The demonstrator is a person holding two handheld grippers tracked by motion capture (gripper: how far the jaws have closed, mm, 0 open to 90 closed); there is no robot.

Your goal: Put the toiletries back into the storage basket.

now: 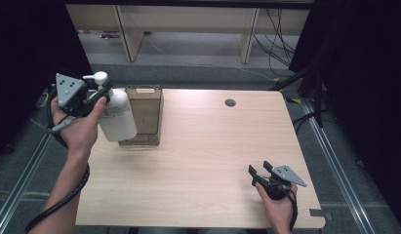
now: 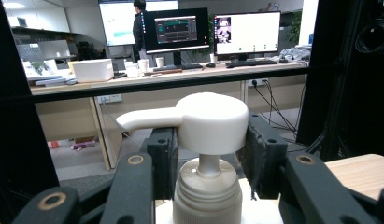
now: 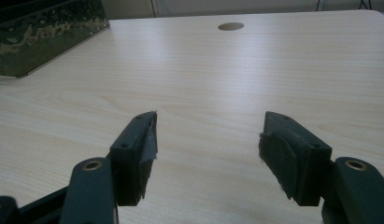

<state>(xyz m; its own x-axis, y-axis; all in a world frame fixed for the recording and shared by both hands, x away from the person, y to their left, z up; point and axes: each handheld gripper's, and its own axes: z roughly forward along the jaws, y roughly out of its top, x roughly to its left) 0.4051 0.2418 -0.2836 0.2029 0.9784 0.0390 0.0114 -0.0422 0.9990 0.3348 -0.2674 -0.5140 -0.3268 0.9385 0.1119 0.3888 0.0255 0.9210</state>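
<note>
**Pump bottle held by the neck over the box**

At about nine o'clock on the surface [image 1: 203, 161], the left gripper [image 1: 101, 93] is clamped on the neck of a white pump bottle [image 1: 117, 117], its jaws closed just under the pump head [image 2: 209, 122]. In the left gripper view the spout points off to the gripper's left and the jaws sit on either side of the thin stem above the ribbed collar [image 2: 207, 193]. From the high view the bottle hangs tilted, its base swung toward the person and overlapping the left edge of a brown box [image 1: 145, 116] that lies at about ten o'clock; whether the base touches the box or the surface I cannot tell.

The step in hand looks like carrying the bottle to or from the box. A neck grip lets the heavy body swing, so the move is best made slowly, with the wrist turned to bring the bottle upright before it goes down. Keep the jaws below the pump head so the head does not get pressed, and set the base flat before loosening.

At about five o'clock, near the front edge, the right gripper [image 1: 261, 170] rests low over bare wood, jaws spread apart and holding nothing. It could steady the bottle's body if it sways.
</note>
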